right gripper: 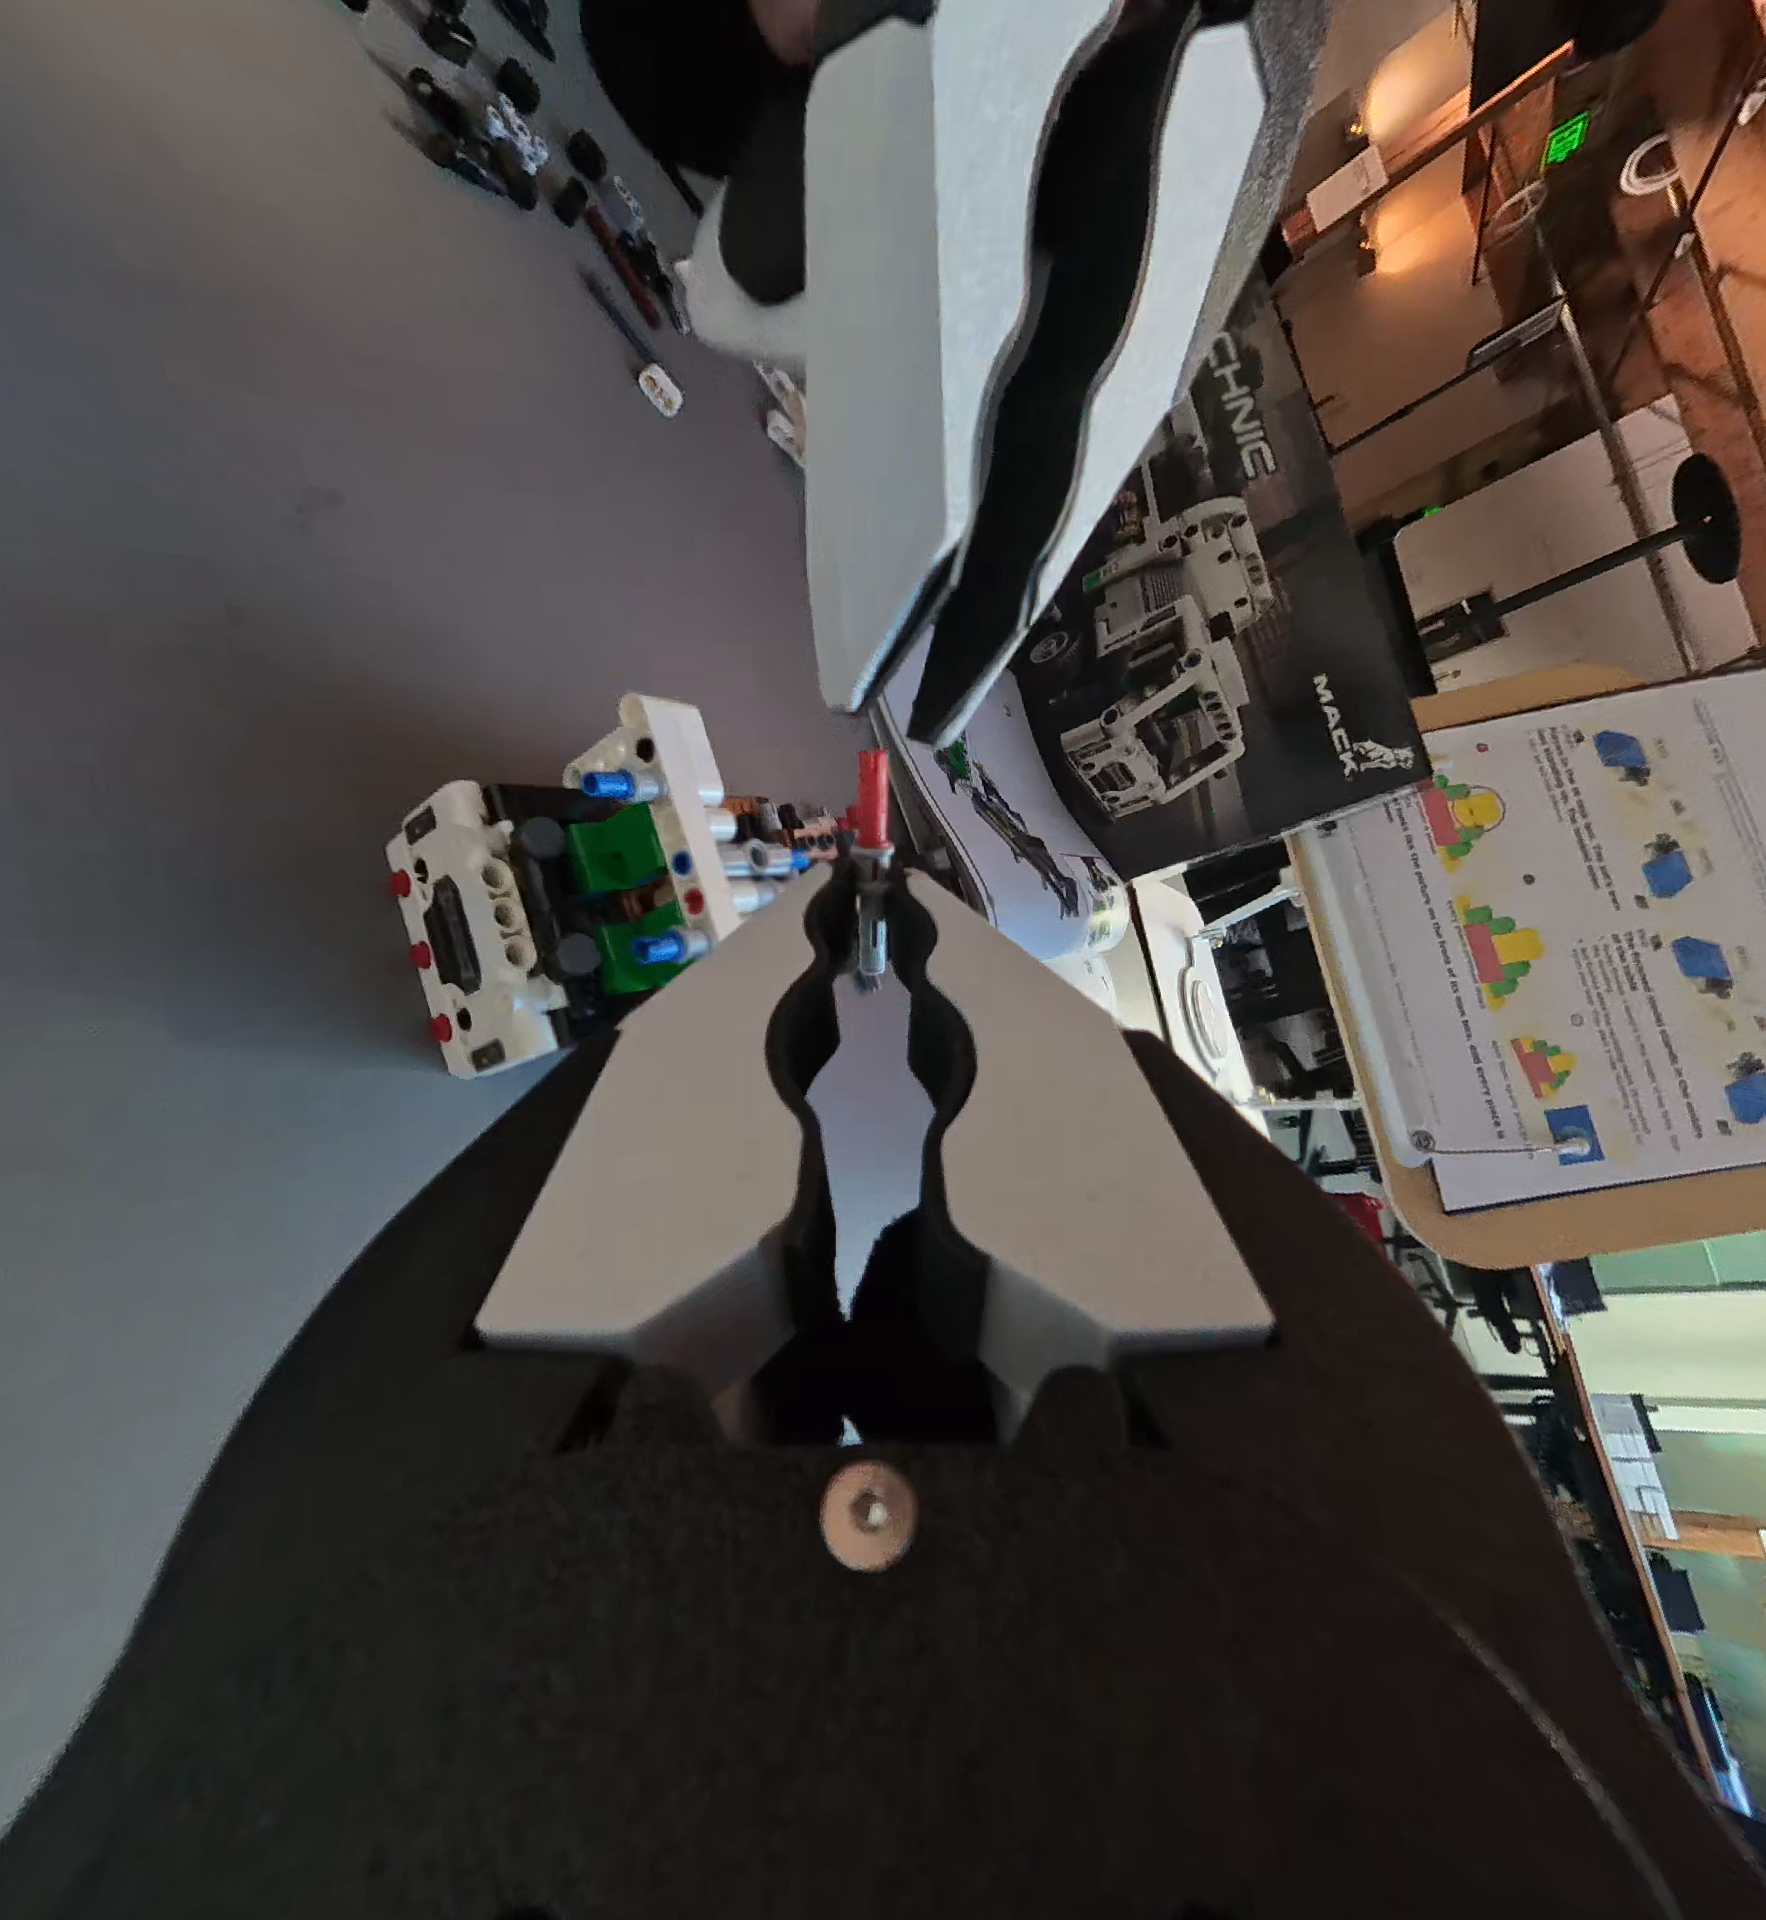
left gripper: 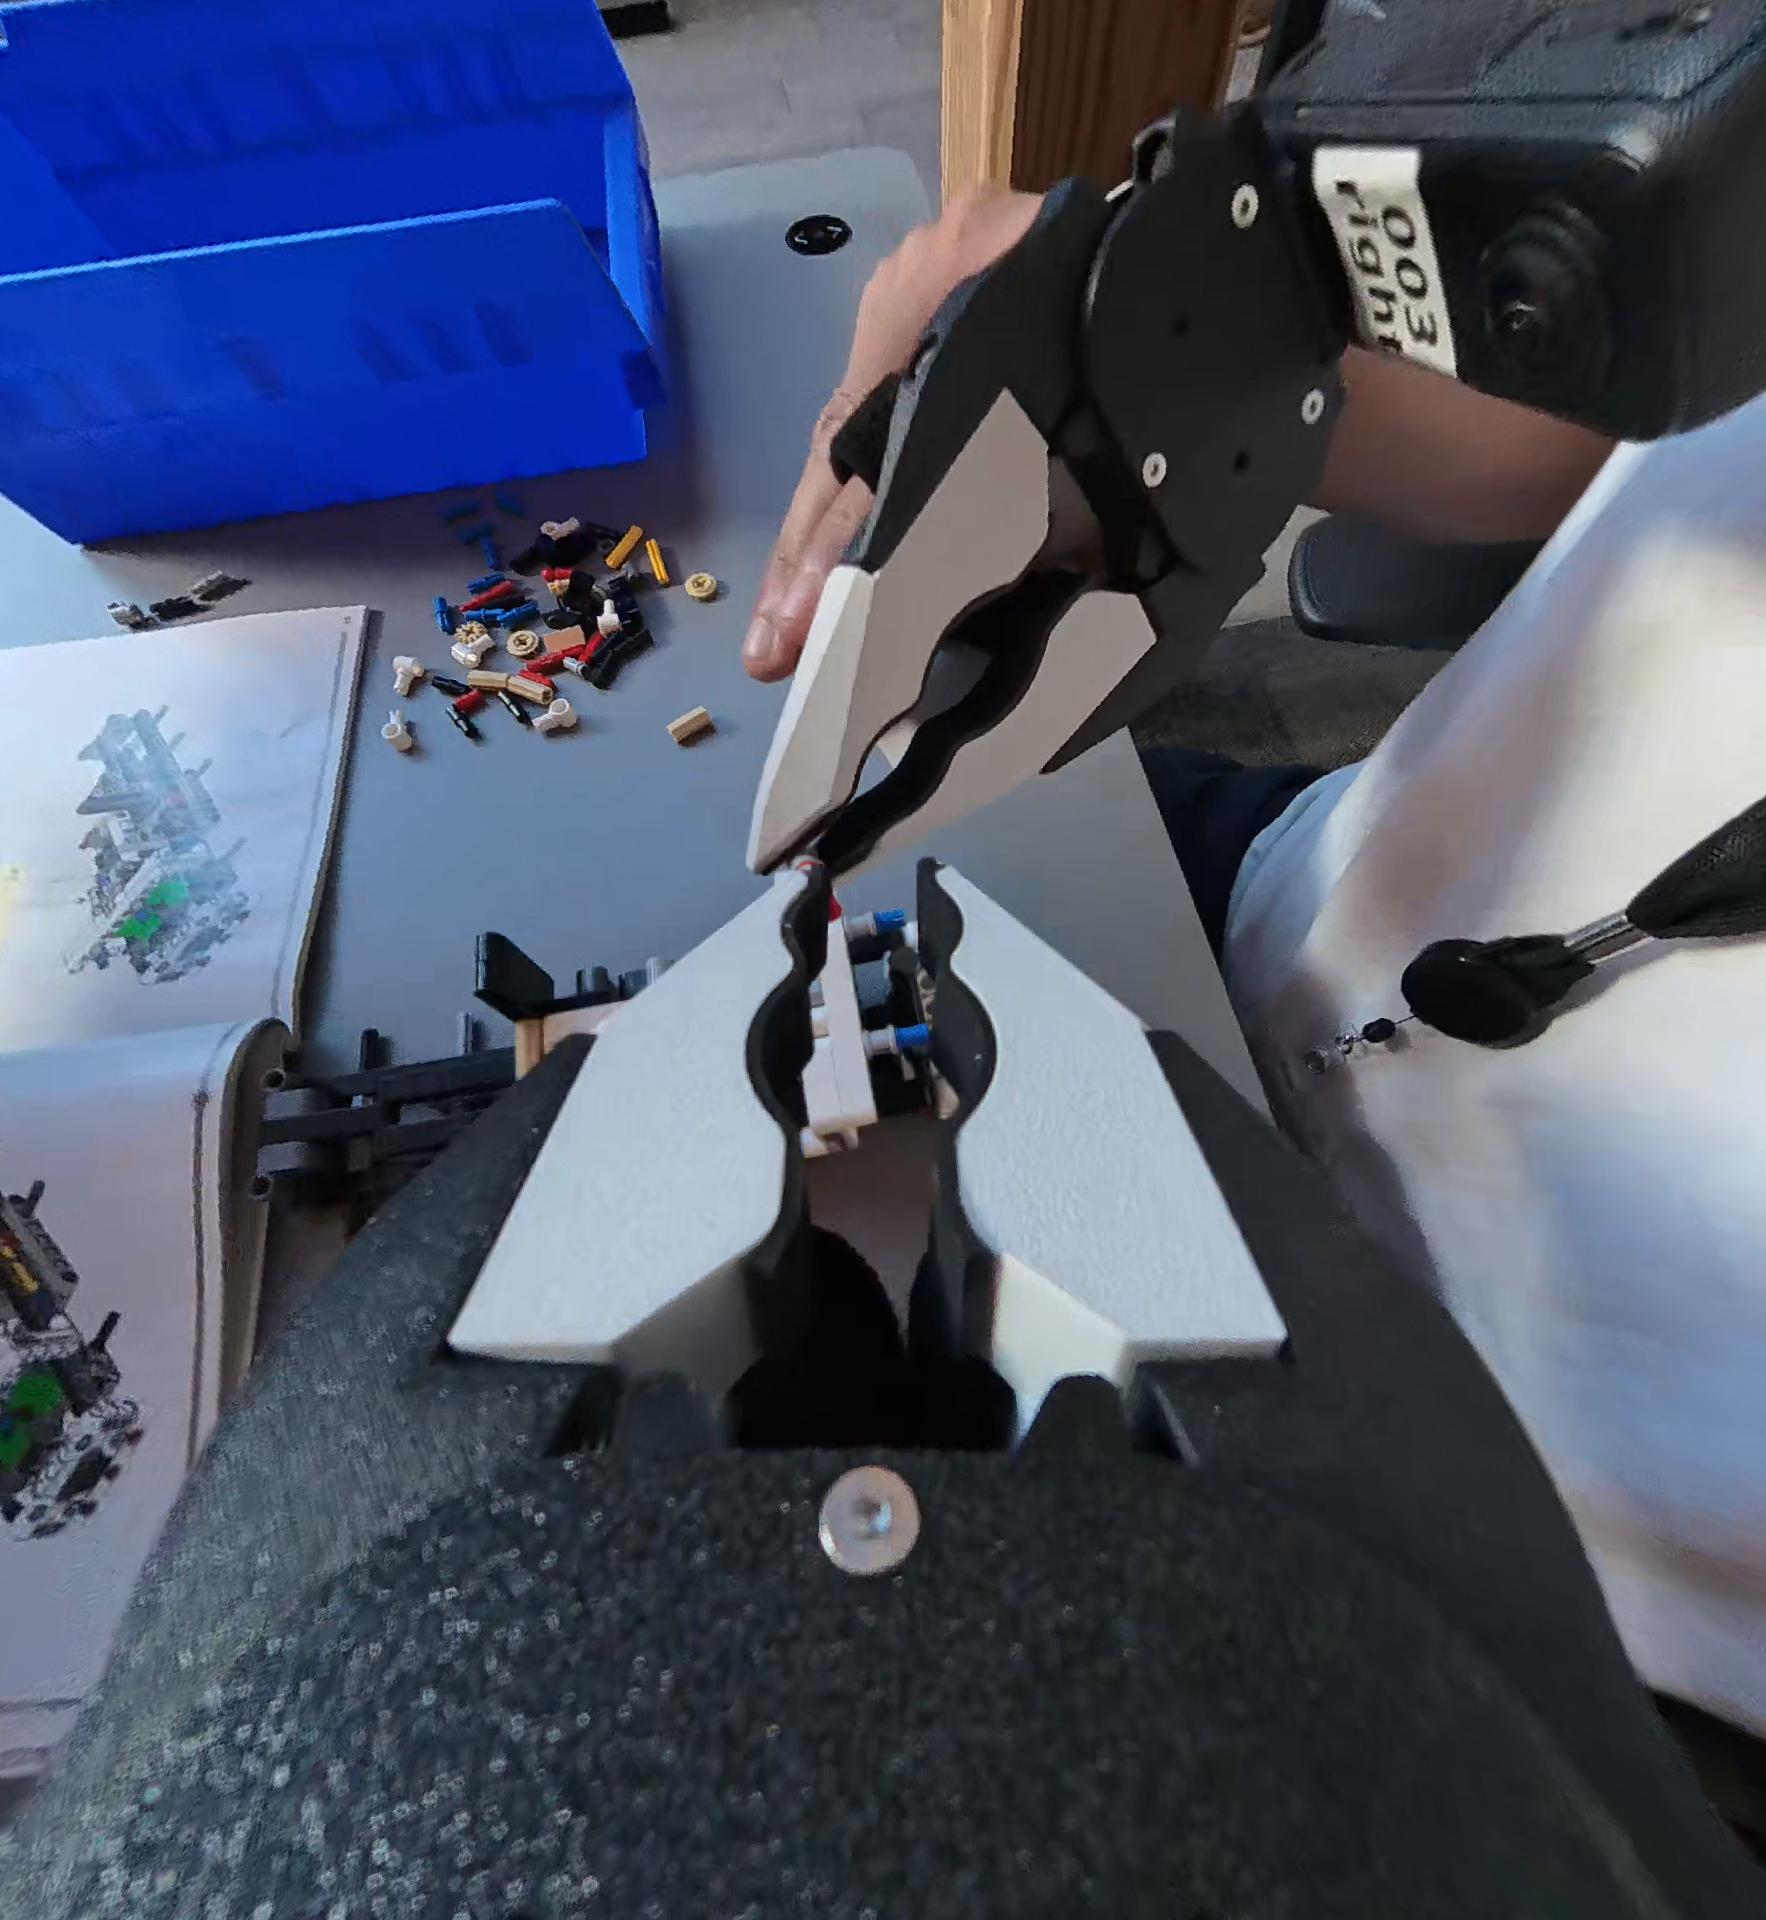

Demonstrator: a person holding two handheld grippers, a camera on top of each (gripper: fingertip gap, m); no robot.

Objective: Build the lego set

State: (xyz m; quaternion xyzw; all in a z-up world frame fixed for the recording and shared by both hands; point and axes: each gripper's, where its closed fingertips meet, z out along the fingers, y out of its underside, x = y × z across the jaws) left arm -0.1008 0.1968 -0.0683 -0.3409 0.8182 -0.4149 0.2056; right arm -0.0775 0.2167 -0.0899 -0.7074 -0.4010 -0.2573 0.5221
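Observation:
The part-built model is white with green blocks, blue pins and red pins, and it stands on the grey table. My right gripper is shut on a small red and grey pin, whose red end sticks out past the tips just right of the model. In the left wrist view the right gripper comes down from above to meet my left gripper. My left gripper is slightly open and empty above the model, which shows through the gap between its fingers.
A blue bin stands at the back left, with a pile of loose pieces in front of it. An open instruction booklet lies at the left. A black frame part lies beside it. A person in a white shirt is at the right. The tips of both grippers are at nearly the same place.

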